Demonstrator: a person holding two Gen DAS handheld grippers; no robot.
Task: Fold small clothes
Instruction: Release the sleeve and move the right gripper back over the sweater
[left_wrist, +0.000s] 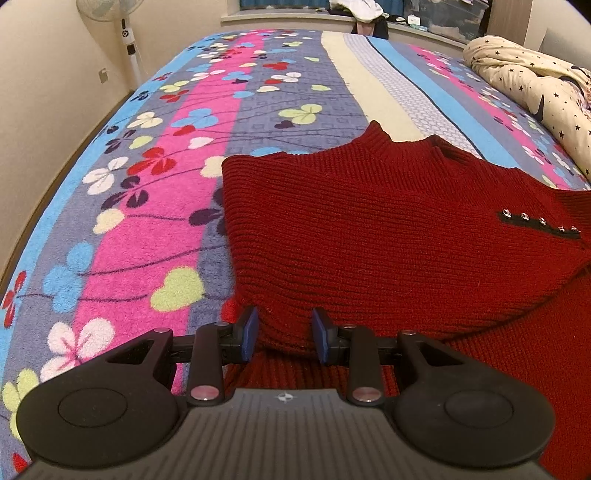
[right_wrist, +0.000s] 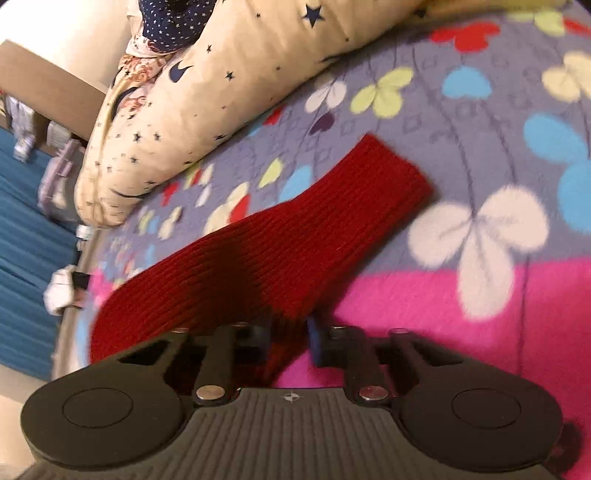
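Note:
A dark red knit sweater (left_wrist: 369, 221) lies on the flowered bedspread (left_wrist: 147, 184), collar away from me, its left side folded over the body. A black strip with small studs (left_wrist: 535, 221) shows on its right. My left gripper (left_wrist: 284, 332) has its blue pads on either side of the folded edge near the hem and grips the knit. In the right wrist view a red sleeve (right_wrist: 277, 240) stretches away across the bedspread (right_wrist: 480, 295). My right gripper (right_wrist: 288, 336) is shut on the near part of that sleeve, lifting it slightly.
A cream quilt with dark stars (left_wrist: 535, 81) is bunched at the bed's far right and also shows in the right wrist view (right_wrist: 221, 92). A standing fan (left_wrist: 125, 33) is by the left wall. Clothes and boxes lie on the sill (left_wrist: 369, 14) beyond the bed.

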